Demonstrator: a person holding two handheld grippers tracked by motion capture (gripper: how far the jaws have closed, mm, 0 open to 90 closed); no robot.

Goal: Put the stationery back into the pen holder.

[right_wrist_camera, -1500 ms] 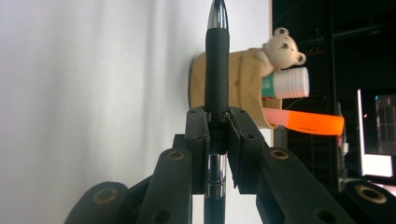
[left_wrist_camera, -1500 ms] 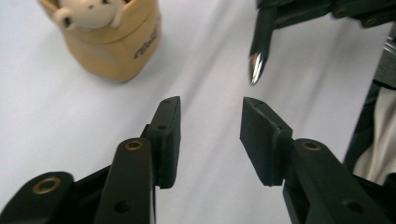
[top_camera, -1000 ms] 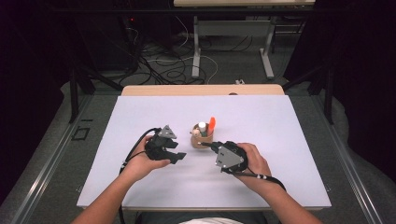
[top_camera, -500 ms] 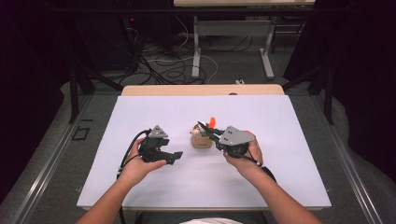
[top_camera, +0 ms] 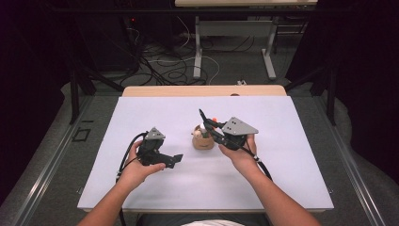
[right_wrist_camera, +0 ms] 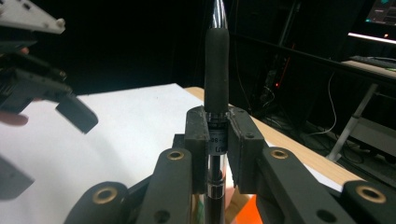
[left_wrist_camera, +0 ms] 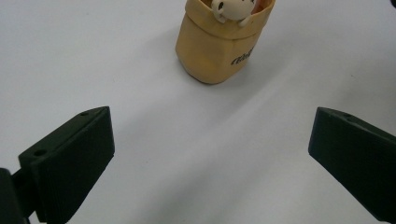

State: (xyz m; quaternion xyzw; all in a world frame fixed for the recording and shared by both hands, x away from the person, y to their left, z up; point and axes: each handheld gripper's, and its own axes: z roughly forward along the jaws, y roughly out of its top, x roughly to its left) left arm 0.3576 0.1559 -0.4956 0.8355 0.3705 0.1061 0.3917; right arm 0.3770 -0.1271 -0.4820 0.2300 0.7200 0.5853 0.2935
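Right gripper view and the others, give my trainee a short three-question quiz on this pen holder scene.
1. True or false: the right gripper has its jaws shut on a black pen with a rubber grip.
2. The left gripper is: A) open, B) shut on the pen.
3. What surface does the small tan pen holder cup stand on?

Key: 1 true. 2 A. 3 the white table top.

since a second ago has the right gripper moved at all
Yes. The right gripper, shut on a pen, swung up from beside the tan holder to above it.
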